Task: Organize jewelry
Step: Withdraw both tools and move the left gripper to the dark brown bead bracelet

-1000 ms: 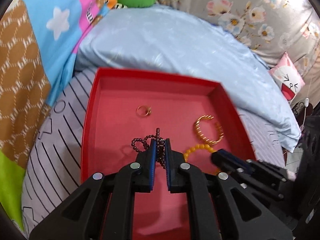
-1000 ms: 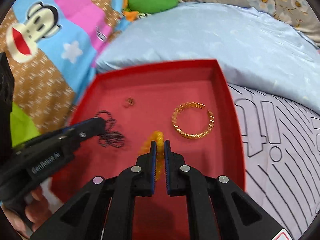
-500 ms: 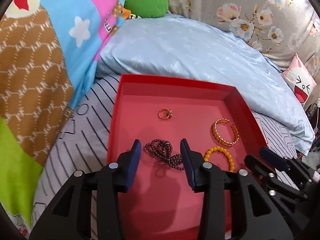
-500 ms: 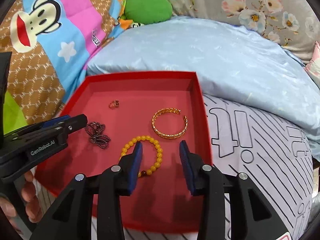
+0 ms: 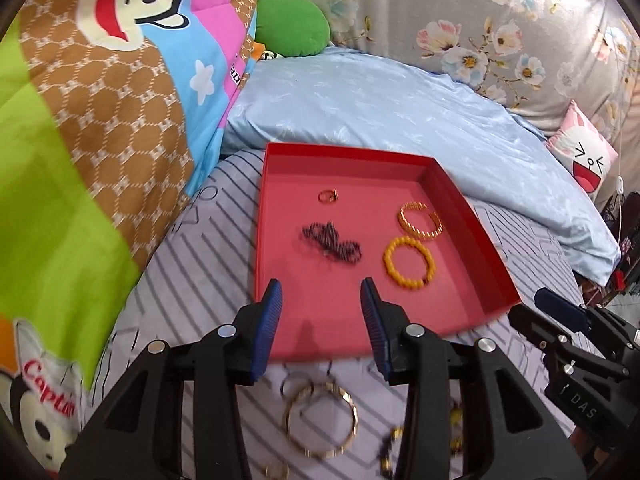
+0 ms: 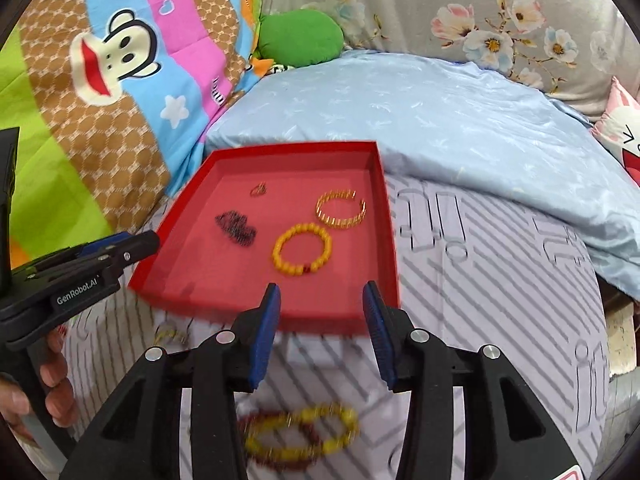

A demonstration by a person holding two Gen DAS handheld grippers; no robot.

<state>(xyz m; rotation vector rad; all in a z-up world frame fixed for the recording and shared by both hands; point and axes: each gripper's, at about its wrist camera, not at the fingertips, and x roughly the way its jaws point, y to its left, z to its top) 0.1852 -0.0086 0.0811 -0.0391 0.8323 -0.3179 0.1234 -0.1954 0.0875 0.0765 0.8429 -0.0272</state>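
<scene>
Striped bed sheet (image 5: pixel 192 280) carries a red tray (image 5: pixel 472 216) lengthwise toward the pillow (image 5: pixel 400 112). Dark bead string (image 5: pixel 332 240) lies diagonally mid-tray. Left tool (image 5: pixel 320 320) and right tool (image 6: pixel 322 320) just opened, jaws apart, empty.

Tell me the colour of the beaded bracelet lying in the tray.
Yellow-orange, with one dark red bead: the beaded bracelet in the red tray, clearest from the right wrist.
</scene>
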